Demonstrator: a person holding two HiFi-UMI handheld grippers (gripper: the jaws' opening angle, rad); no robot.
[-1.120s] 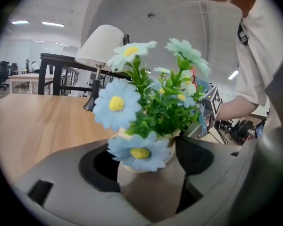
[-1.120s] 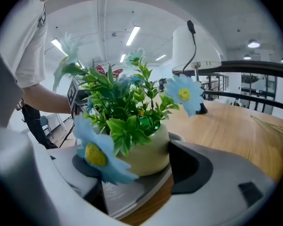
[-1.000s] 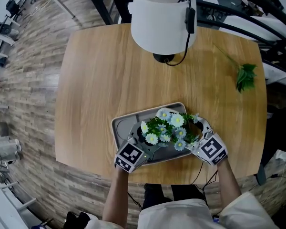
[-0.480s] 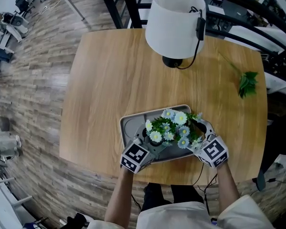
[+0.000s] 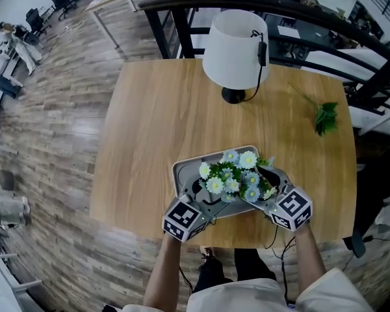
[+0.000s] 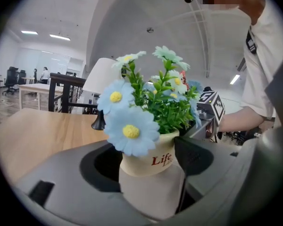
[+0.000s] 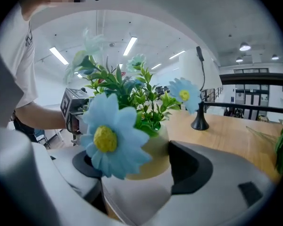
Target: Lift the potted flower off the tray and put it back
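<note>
The potted flower [image 5: 233, 177], blue and white daisies in a cream pot [image 6: 148, 161], stands over the grey tray [image 5: 182, 171] near the table's front edge. My left gripper [image 5: 205, 197] comes at it from the near left, and its jaws press both sides of the pot [image 6: 148, 175]. From the near right, my right gripper [image 5: 262, 188] holds the same pot [image 7: 153, 152] between its jaws [image 7: 137, 173]. Blooms and jaws hide the pot's base, so I cannot tell whether it rests on the tray.
A white-shaded lamp [image 5: 235, 47] on a black foot stands at the back of the wooden table [image 5: 149, 122]. A loose green sprig [image 5: 325, 117] lies at the far right. A black railing [image 5: 182, 2] runs behind the table.
The head view has shifted, so the table sits lower and smaller in frame. Both grippers keep their hold on the pot over the tray.
</note>
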